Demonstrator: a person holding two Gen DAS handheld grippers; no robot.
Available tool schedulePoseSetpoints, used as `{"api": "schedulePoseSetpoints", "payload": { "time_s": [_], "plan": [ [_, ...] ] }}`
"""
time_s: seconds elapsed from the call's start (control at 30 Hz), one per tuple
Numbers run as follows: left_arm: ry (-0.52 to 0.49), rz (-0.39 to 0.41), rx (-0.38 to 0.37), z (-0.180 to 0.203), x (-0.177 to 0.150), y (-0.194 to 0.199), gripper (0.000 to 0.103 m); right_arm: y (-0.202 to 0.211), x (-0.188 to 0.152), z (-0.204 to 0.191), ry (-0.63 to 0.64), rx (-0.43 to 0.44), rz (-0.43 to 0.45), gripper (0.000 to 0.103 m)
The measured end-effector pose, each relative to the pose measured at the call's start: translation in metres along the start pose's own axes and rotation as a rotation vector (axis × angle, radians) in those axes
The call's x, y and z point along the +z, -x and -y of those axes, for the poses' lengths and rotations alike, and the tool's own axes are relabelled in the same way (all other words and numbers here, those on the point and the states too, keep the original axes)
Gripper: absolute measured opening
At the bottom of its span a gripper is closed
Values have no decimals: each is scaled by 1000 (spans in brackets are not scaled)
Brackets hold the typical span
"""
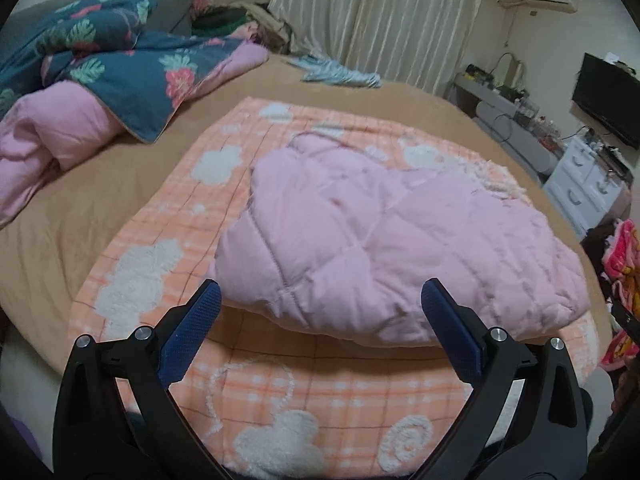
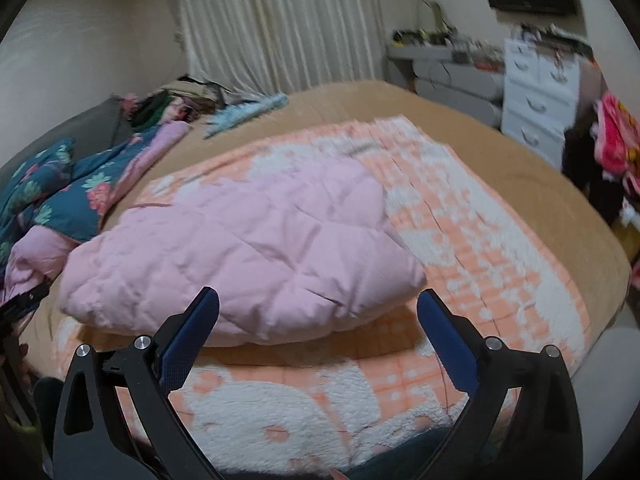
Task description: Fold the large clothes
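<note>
Ahead of the left gripper (image 1: 320, 296), whose jaws are spread wide and empty, a pink quilted garment (image 1: 380, 240) is seen bundled on an orange checked blanket (image 1: 312, 392). Likewise, the right gripper (image 2: 318, 300) is held spread before the same garment (image 2: 240, 240), nothing being pinched.

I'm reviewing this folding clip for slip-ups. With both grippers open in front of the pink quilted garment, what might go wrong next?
1. The pink quilted garment is puffy, so the left gripper or right gripper may pinch only its top layer and undo the fold.
2. It lies on the orange plaid towel blanket; a low grasp could catch that blanket too.
3. The right view is blurred, hinting at motion, so aim may be off.
</note>
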State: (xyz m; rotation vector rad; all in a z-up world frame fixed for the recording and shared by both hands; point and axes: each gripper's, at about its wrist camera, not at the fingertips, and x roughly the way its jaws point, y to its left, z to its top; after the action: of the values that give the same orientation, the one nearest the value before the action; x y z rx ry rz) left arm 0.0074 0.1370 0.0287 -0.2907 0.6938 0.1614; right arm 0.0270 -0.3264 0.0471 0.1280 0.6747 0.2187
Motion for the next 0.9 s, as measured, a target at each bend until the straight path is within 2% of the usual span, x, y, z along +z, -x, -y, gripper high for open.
{"api": "schedulePoseSetpoints", "payload": {
  "time_s": [0.37,0.63,0.9],
  "plan": [
    [-75,90,-56,36,-7,45,94,56,3,-42,121,28,112,99],
    [-132,133,-102,59,-35,64,94,77,-16,-67,183,33,146,99],
    [-168,103,-138,71,-63,60,94,76,-50,-88,204,44,128,99]
  ]
}}
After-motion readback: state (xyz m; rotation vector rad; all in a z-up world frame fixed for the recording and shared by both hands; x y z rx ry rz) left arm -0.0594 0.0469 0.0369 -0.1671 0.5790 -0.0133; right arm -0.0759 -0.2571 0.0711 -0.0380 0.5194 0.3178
